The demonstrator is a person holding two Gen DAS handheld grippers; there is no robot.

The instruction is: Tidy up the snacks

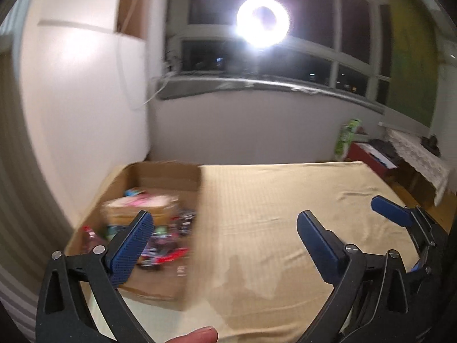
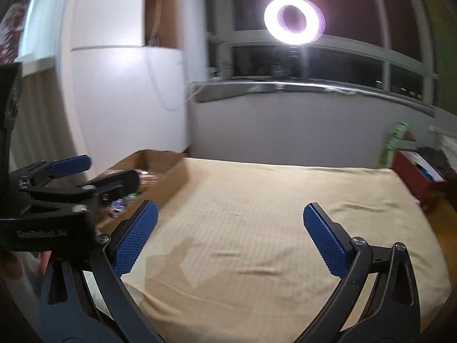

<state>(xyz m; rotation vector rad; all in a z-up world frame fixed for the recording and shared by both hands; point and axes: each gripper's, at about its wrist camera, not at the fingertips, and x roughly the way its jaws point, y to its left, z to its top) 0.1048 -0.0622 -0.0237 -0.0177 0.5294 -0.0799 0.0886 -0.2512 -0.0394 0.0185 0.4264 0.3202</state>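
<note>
**Left wrist view: both tongs spread wide and empty, snacks waiting in the box**

Left wrist view, from the left: an open brown cardboard box (image 1: 160, 177) sits at the left edge of the bed, against the white wall. Inside it lies a jumble of coloured snack packets (image 1: 160, 234), blurred, with a pinkish-topped tan parcel (image 1: 140, 208) highest in the pile and what looks like a small bottle with a red cap (image 1: 90, 235) nearest the wall. The left gripper (image 1: 225, 228) hangs above the box's right wall with its blue-padded jaws spread wide and nothing between them. To the right stretches the beige woven bedspread (image 1: 285, 200), bare of snacks, and at the far right edge the right gripper (image 1: 397, 211) comes into view; the right wrist view shows its jaws (image 2: 231, 228) equally wide and empty over the cloth.

Judging by their look, the packets are light, crinkly and slippery film (probably crushable inside), so a gentle pinch across a flat sealed edge or narrow end seems safest. The parcel appears stiffer and bulkier; taking it across its shorter side, near the middle, should keep it level. The bottle, if it is one, would want gripping around its body.
</note>
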